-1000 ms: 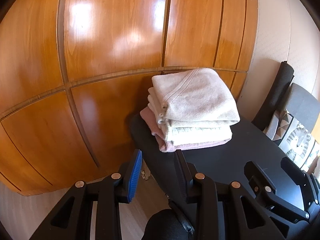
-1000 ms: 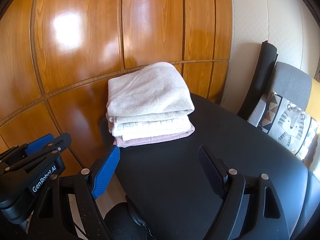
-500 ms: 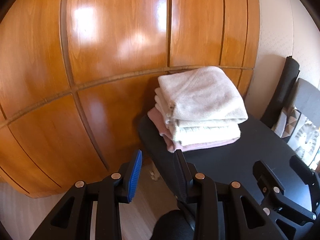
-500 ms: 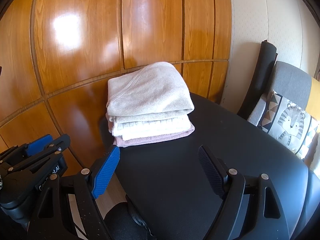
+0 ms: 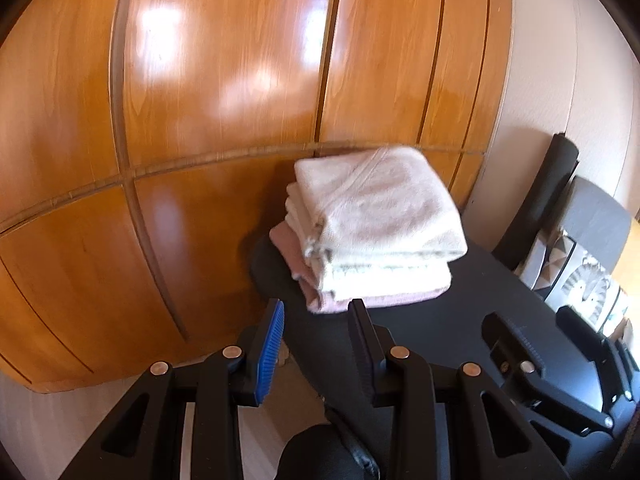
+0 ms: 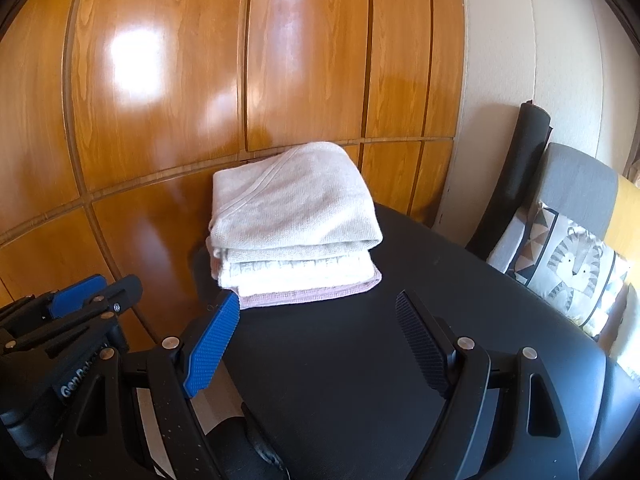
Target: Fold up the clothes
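In the left wrist view the left gripper (image 5: 316, 322) sits at the bottom centre, its jaws apart with nothing between them, one blue pad and one black. The stack of folded clothes (image 5: 376, 228) lies just above and right of it, near the fingertips but not touching, on the far corner of a black table (image 5: 460, 328) against a glossy wooden cupboard (image 5: 224, 100). This view is slightly blurred, so the knit is hard to make out. The right gripper (image 5: 560, 328) shows at the lower right, partly cut off by the frame edge. In the right wrist view the right gripper (image 6: 316, 320) fills the bottom, jaws wide apart and empty; the stack (image 6: 292, 220) lies above the gap, its pink bottom layer close to the blue fingertip. At the lower left the other gripper's body bears white lettering, partly hidden, beginning "Gen". A cushion with a tiger picture (image 6: 568, 268) leans at the right.
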Available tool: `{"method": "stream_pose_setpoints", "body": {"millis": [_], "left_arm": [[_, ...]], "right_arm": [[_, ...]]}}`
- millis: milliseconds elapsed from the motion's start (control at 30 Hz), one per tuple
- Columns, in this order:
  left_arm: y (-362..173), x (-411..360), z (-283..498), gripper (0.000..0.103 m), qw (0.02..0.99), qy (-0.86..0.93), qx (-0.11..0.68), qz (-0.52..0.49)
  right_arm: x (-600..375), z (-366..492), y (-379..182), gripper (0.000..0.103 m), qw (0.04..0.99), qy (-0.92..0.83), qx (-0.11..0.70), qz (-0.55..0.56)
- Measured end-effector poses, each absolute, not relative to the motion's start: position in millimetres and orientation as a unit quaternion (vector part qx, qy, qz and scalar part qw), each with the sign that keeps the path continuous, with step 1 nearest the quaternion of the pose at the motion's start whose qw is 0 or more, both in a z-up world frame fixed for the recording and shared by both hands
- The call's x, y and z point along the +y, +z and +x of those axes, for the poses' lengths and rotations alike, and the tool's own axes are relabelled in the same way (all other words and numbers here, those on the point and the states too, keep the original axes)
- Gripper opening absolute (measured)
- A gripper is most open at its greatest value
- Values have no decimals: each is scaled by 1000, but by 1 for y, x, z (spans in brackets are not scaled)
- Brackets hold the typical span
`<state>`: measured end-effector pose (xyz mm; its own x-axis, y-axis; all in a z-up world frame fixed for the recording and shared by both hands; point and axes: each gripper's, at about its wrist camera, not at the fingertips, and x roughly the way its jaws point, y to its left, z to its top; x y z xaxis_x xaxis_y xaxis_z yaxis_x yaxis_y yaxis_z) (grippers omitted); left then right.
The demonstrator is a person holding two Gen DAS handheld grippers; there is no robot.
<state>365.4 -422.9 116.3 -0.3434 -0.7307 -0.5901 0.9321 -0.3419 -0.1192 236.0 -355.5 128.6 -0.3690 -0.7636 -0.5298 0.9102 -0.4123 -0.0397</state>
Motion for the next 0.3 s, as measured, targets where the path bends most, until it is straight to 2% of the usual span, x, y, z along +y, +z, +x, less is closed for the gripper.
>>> {"method": "stream_pose_setpoints", "body": {"millis": [300], "left_arm": [[115, -422, 366, 33, 535, -788, 225, 207]], "right_arm": [[-354, 235, 126, 83, 517, -808, 164, 230]]}}
